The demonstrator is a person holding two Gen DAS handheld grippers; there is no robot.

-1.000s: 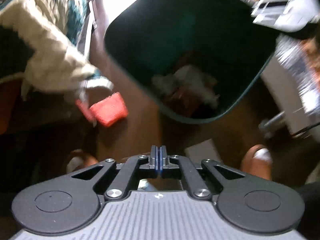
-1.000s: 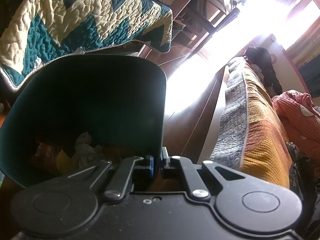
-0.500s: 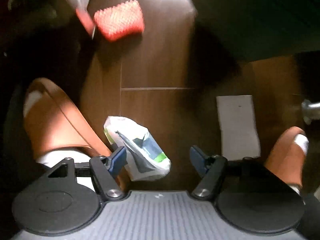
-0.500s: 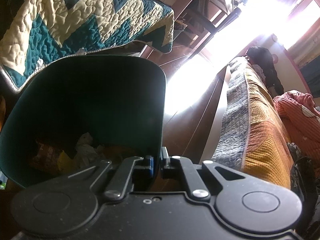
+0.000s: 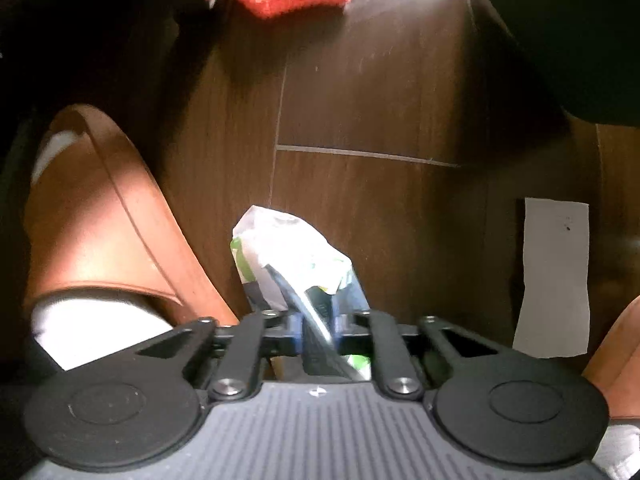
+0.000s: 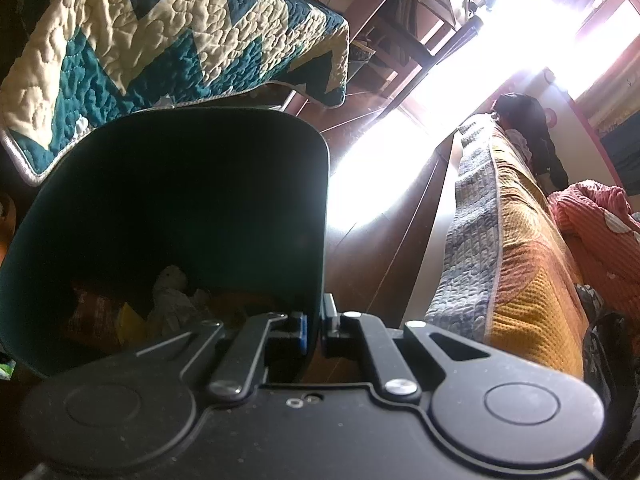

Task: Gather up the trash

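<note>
Down from over the bin, your left gripper (image 5: pixel 316 330) now sits at the wooden floor (image 5: pixel 380 96); its jaws have just been closing and now pinch the crumpled white-and-green wrapper (image 5: pixel 288 252), between your two slippers. That piece looks ready to lift. Your right gripper (image 6: pixel 314 330) is unmoved, clamped on the dark green bin (image 6: pixel 180 208) wall, trash inside. You cannot see the wrapper's near end behind the jaws, nor its print.
</note>
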